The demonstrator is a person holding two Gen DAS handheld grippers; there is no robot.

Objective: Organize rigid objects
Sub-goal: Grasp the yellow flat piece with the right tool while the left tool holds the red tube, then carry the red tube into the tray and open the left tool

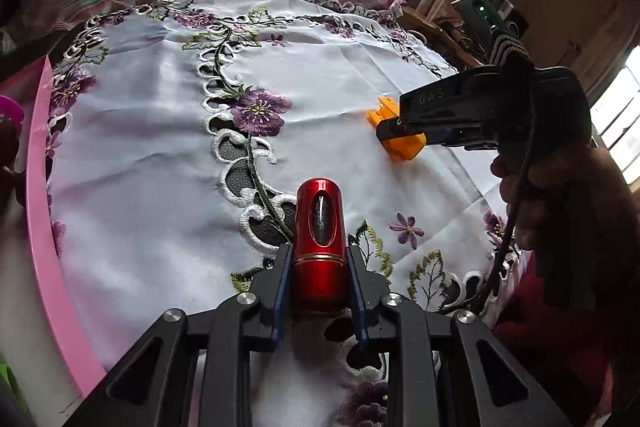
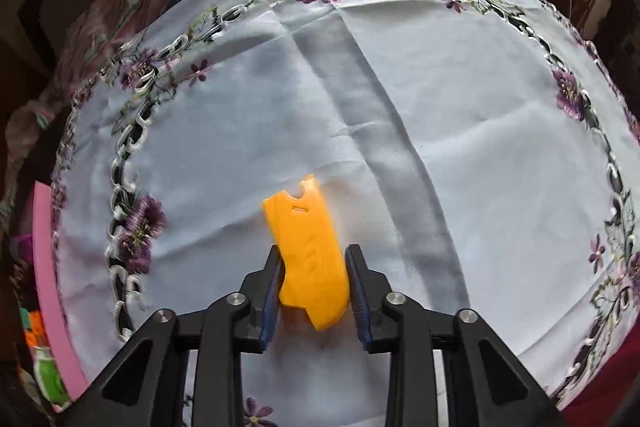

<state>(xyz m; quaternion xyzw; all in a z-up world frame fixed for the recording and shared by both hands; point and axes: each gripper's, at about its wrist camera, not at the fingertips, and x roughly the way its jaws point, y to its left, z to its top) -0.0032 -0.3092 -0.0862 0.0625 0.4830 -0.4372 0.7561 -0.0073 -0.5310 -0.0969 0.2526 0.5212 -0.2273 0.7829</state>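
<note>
Glossy red metal cylinder (image 1: 319,247) sits clamped in the left gripper (image 1: 319,281), base hidden. Right gripper (image 2: 314,283) fingers straddle the orange plastic piece (image 2: 307,251), left one touching; grip unclear. "DAS" is readable on it.

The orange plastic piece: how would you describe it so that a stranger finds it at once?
On the white embroidered tablecloth, look between the right gripper fingers. There lies a flat orange plastic piece with a notched far end, unlike the round red metal cylinder.
</note>
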